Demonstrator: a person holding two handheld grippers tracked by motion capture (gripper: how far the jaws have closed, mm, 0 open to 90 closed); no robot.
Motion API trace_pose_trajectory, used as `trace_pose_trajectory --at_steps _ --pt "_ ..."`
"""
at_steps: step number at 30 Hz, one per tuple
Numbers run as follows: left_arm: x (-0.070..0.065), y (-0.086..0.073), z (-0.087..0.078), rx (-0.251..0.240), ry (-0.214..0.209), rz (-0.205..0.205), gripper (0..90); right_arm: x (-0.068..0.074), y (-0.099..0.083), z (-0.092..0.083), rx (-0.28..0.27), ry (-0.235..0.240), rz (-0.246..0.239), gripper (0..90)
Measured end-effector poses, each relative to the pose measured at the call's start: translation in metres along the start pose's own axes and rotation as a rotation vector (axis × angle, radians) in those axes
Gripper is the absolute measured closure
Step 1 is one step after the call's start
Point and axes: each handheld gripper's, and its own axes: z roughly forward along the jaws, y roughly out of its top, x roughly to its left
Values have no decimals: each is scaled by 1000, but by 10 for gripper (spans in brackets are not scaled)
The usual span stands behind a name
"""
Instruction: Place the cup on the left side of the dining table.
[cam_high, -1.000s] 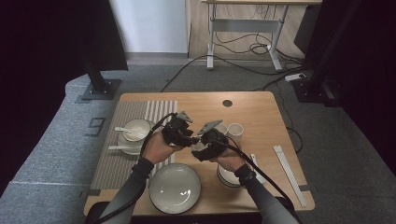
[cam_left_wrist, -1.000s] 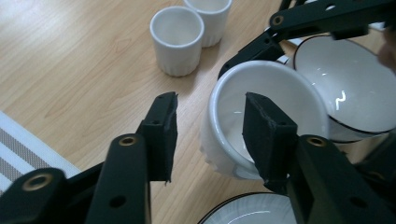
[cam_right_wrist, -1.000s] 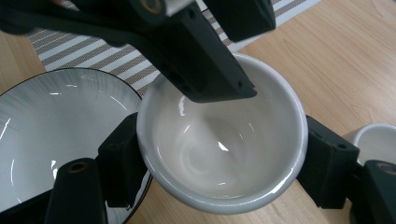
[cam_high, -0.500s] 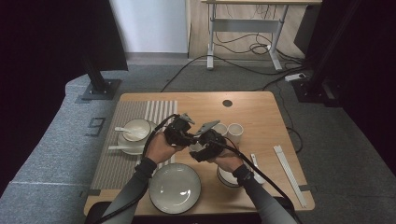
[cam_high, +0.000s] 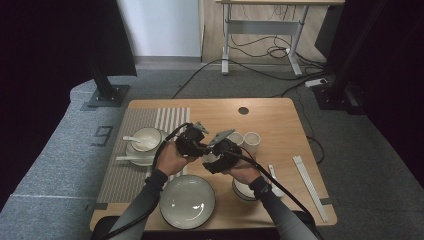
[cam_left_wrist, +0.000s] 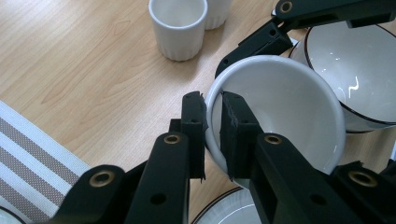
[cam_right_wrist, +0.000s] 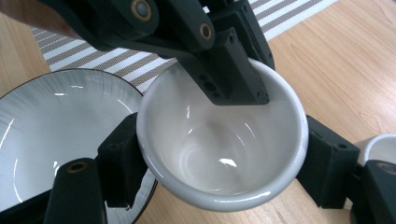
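Note:
A small white bowl (cam_left_wrist: 280, 102) hangs tilted above the wooden table (cam_high: 270, 117), held between both grippers. My left gripper (cam_left_wrist: 212, 100) pinches its rim, one pad inside and one outside. Its jaws have just been closing on that rim. My right gripper (cam_right_wrist: 222, 140) clasps the same bowl (cam_right_wrist: 219, 154) from outside, a jaw against each side of its wall. In the high view the left gripper (cam_high: 197, 145) and right gripper (cam_high: 220, 152) meet over the table's middle.
Two white ribbed cups (cam_high: 245, 140) stand just beyond the grippers. A dark-rimmed bowl (cam_left_wrist: 355, 60) sits under the right hand and a grey plate (cam_high: 187, 200) at the front. On the striped placemat (cam_high: 145, 120) lies a bowl with a spoon (cam_high: 145, 140).

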Motion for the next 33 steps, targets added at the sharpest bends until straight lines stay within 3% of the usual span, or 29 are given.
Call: trace_pose_trajectory --at_steps 5,6,10,18,25,33 --pt "2 -1 -1 -1 -1 -6 810 -1 0 0 -16 6 -16 247" --pt "3 -2 -2 -1 9 -8 814 -4 0 -1 -38 29 4 203" --pt "5 -4 -4 -4 12 -18 816 -7 0 -2 -47 13 15 141" --pt "9 -6 -10 2 24 -23 819 -10 -2 -3 -63 37 24 118" --pt "17 -14 -15 13 39 -52 820 -13 -7 -10 -90 58 43 108" --pt "25 -23 -23 20 47 -73 822 -16 -11 -15 -101 42 47 80"
